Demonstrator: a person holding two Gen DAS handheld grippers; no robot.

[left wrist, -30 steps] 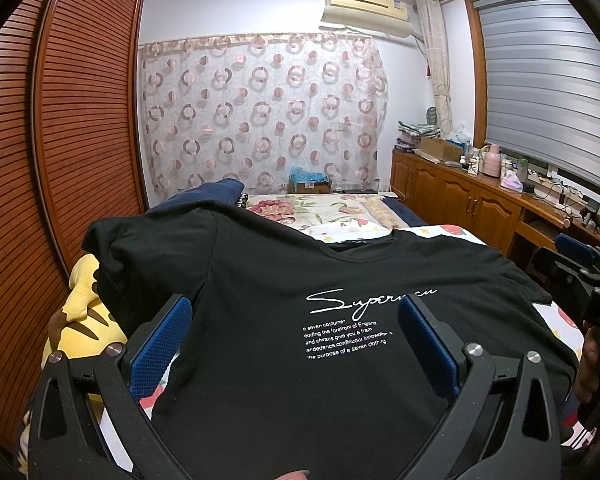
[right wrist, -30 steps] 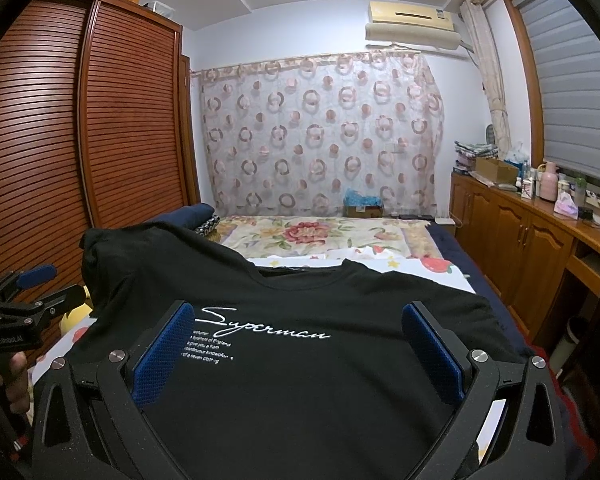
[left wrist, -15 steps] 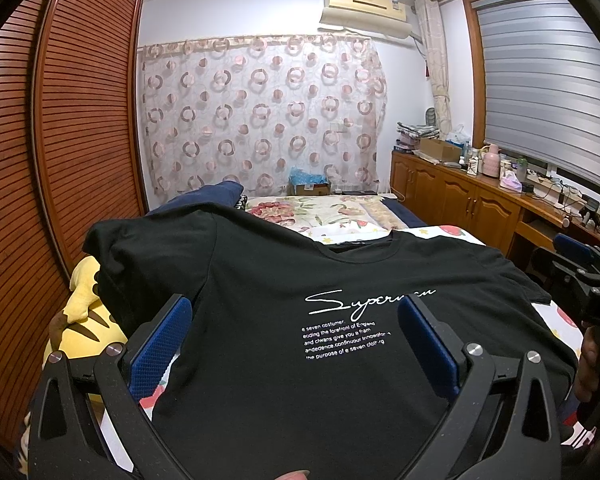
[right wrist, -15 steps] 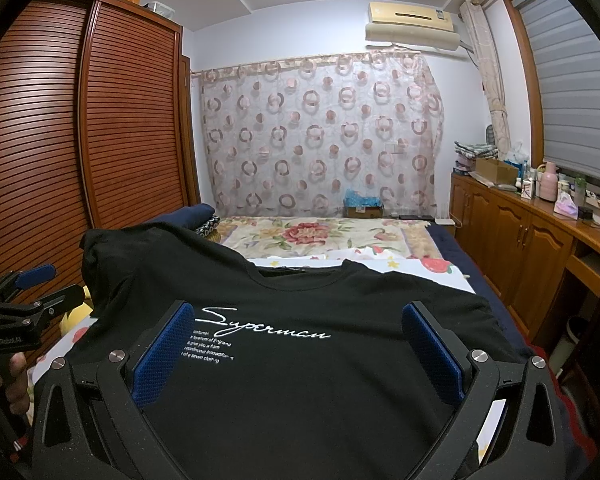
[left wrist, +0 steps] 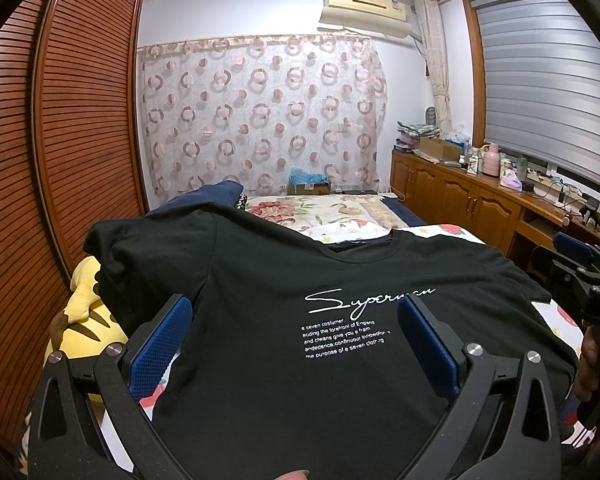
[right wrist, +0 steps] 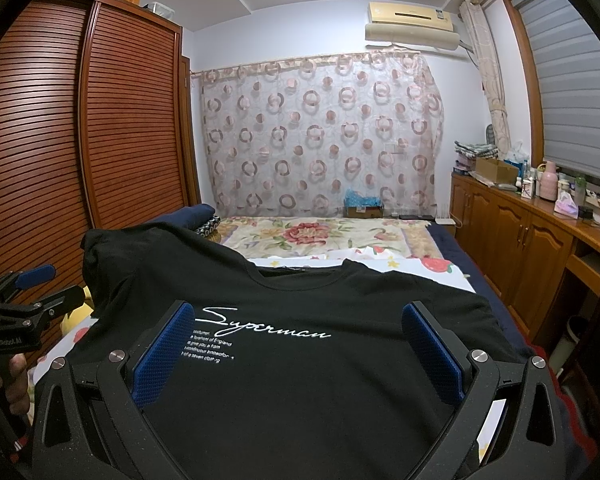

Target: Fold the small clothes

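A black T-shirt [left wrist: 284,320] is spread front-up across the bed [left wrist: 340,216], its white lettering facing up and its collar toward the curtain [left wrist: 260,112]. The left gripper [left wrist: 296,336] is held above the shirt with its blue pads wide apart — nothing is gripped. The right gripper [right wrist: 300,344] is likewise spread over the fabric, empty. A yellow plush toy [left wrist: 80,320] is seen beside the shirt's left sleeve, near the wardrobe [left wrist: 60,140].
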